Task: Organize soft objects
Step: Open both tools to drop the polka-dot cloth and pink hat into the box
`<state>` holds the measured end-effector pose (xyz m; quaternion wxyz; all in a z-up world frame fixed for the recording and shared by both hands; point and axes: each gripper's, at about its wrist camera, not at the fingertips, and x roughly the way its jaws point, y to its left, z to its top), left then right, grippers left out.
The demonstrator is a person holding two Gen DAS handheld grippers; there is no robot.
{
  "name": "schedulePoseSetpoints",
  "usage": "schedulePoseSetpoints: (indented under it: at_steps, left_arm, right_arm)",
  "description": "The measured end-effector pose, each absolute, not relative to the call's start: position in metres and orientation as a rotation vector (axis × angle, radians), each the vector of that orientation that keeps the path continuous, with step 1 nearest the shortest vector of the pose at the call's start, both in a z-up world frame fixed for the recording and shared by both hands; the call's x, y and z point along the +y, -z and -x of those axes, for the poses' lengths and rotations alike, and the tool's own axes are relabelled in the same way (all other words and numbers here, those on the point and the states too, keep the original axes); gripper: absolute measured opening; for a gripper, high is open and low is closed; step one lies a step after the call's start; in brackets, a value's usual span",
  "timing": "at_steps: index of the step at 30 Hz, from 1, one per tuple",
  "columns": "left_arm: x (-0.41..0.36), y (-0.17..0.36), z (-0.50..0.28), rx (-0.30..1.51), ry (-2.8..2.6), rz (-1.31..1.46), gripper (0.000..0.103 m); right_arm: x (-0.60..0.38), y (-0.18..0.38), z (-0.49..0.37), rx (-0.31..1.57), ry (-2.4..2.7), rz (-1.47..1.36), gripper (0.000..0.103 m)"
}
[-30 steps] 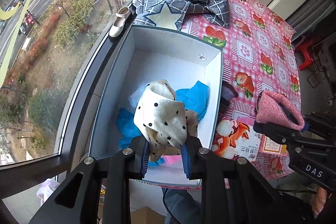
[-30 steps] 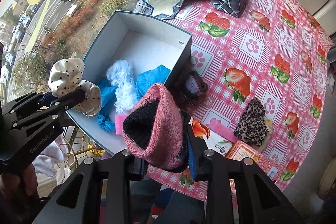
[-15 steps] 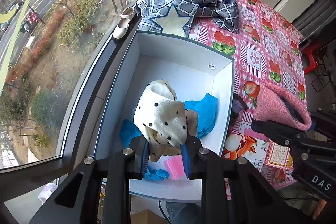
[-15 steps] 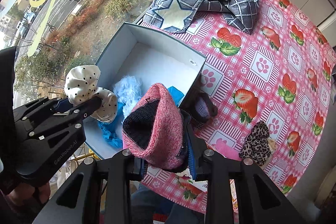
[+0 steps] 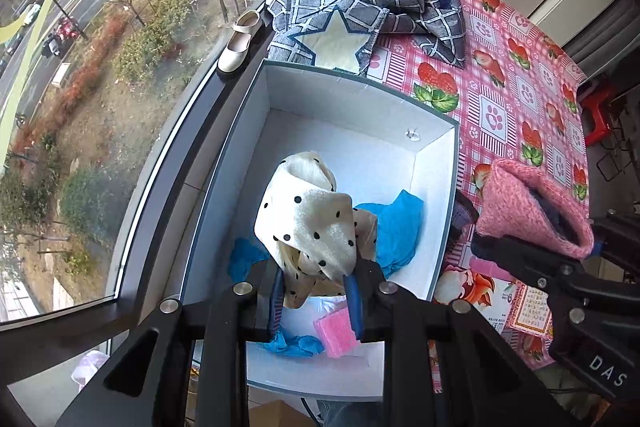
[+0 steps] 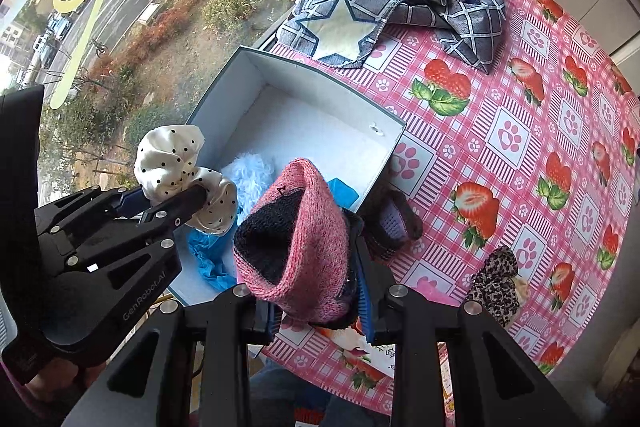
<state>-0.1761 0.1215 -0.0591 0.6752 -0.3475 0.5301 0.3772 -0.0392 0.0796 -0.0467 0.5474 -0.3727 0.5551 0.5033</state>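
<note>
Left wrist view, silky dotted scrunchie (image 5: 310, 223), fuzzy knit hat (image 5: 532, 211)

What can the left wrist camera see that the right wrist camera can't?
Only the left wrist view shows the cream shoe on the sill and the pink pad in the box.

Only the right wrist view shows the leopard-print piece and the fluffy white item.

Both show the box, polka-dot cloth, pink knit hat and plaid cloth.
</note>
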Motion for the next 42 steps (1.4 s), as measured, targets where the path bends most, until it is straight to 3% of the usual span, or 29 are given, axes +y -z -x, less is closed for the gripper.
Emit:
schedulePoseSetpoints:
  at_steps: [22,26,29,30,33,35,37,38,39,41,42]
  left_arm:
    - [0.134,0.075,0.168,1.214,-0.857,0.791,0.028]
    - [0.134,0.075,0.168,1.206,-0.857,0.792,0.044]
    - [0.134,0.074,0.17,1.194,-0.861,0.792,0.066]
    - [0.134,0.073,0.17,1.189,-0.866,0.788,0.074]
    - [0.134,0.07,0.172,1.168,-0.854,0.795,0.08]
    - [0.134,0.071,0.172,1.166,-0.841,0.813,0.082]
    - [0.135,0.072,0.172,1.166,-0.842,0.829,0.087]
    - [0.135,0.073,0.172,1.174,-0.842,0.834,0.09]
    - [0.135,0.075,0.171,1.188,-0.839,0.841,0.092]
    - [0.134,0.076,0.17,1.199,-0.839,0.852,0.103]
    - [0.133,0.076,0.17,1.19,-0.837,0.856,0.103]
  right_arm:
    - [0.104,0.057,0.038,1.345,-1.193,0.86,0.03]
    - [0.107,0.058,0.04,1.337,-1.201,0.868,0.03]
    - [0.109,0.057,0.04,1.334,-1.205,0.865,0.03]
    - [0.109,0.056,0.039,1.333,-1.205,0.862,0.034]
    - [0.11,0.052,0.036,1.323,-1.201,0.838,0.054]
    - [0.111,0.048,0.033,1.313,-1.202,0.825,0.054]
    - [0.112,0.046,0.03,1.323,-1.202,0.814,0.062]
    - [0.112,0.045,0.028,1.325,-1.203,0.805,0.079]
    - [0.112,0.044,0.027,1.322,-1.205,0.791,0.09]
    - [0.109,0.039,0.022,1.308,-1.201,0.761,0.09]
    - [0.109,0.038,0.021,1.313,-1.198,0.758,0.09]
